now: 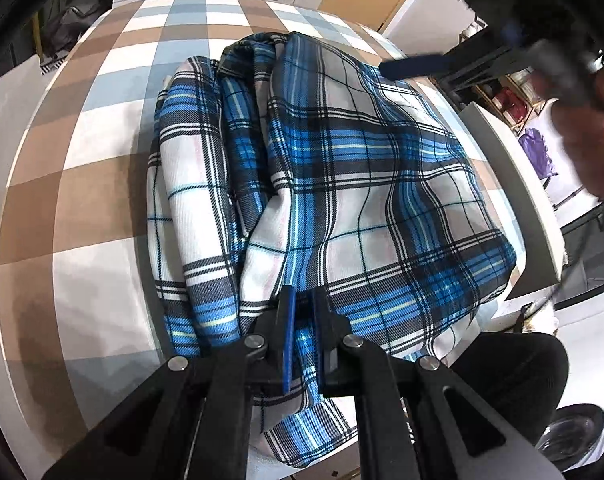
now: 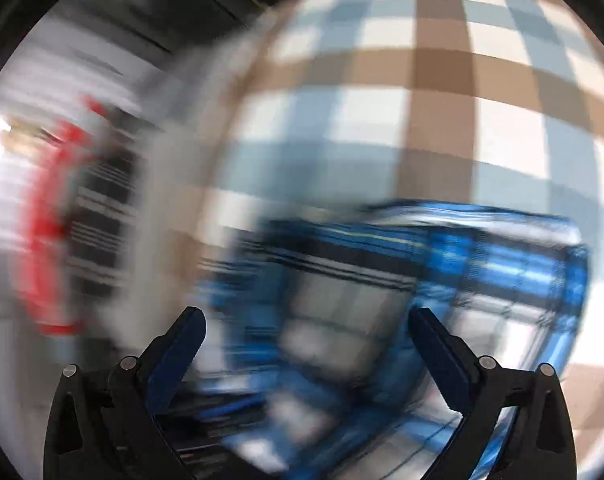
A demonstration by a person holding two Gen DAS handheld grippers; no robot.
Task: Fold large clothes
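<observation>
Left wrist view: left gripper (image 1: 302, 312) squeezed tight on near edge of my blue plaid shirt (image 1: 342, 184). Shirt lies bunched on checked cloth (image 1: 82, 168), folded in a heap. Past shirt's far right corner, my right gripper (image 1: 418, 66) hangs above it, blurry, in hand (image 1: 594, 140).

Right wrist view: right gripper (image 2: 306, 320) spread wide, nothing between fingers. Shirt blurry, under it, on checked cloth.

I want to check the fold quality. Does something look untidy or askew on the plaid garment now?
Yes. The plaid garment lies bunched, not flat, on the checked cloth: a rumpled roll runs along its left side and its layers do not line up. The left gripper pinches its near edge. No tear or stain shows.
</observation>
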